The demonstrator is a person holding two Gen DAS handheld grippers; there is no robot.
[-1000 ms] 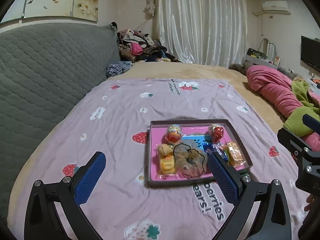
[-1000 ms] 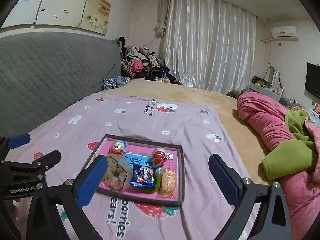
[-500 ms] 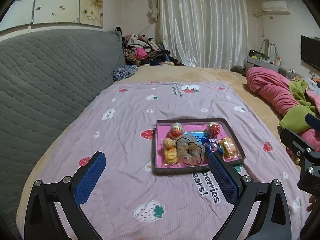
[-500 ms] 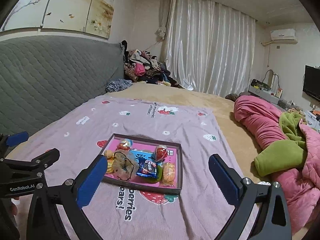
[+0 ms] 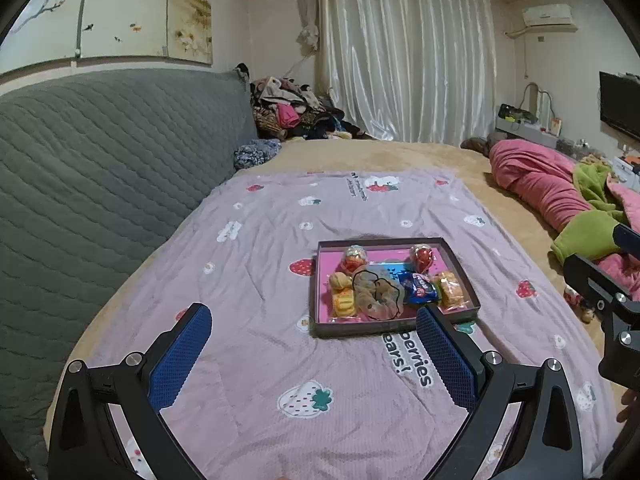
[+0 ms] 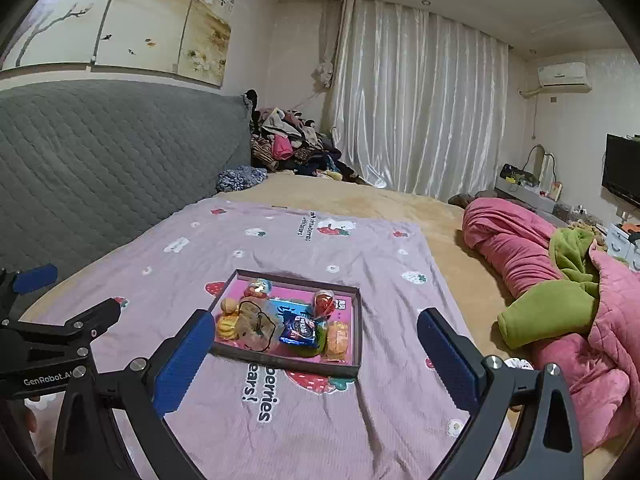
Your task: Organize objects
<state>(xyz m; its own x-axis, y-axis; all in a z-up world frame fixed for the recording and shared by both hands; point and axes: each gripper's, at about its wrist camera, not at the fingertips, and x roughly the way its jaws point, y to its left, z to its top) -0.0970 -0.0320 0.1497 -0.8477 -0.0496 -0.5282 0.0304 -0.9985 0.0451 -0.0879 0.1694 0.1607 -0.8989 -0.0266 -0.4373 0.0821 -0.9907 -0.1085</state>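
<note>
A dark-rimmed tray [image 5: 394,326] with a pink floor lies on the lilac strawberry-print sheet [image 5: 280,280]. It holds a beige scrunchie [image 5: 378,294], a blue snack packet [image 5: 418,289], two round foil-wrapped sweets [image 5: 421,255], and yellow and orange wrapped snacks [image 5: 452,290]. The tray also shows in the right wrist view [image 6: 288,364]. My left gripper [image 5: 316,356] is open and empty, well in front of the tray. My right gripper [image 6: 316,356] is open and empty, also short of the tray.
A grey quilted headboard [image 5: 100,168] runs along the left. A pink and green duvet [image 6: 560,280] is heaped on the right of the bed. A pile of clothes [image 5: 292,116] lies at the far corner by the curtain [image 5: 400,72].
Both grippers have drawn back and up from the tray, which now looks smaller and farther away. Nothing in the tray has moved.
</note>
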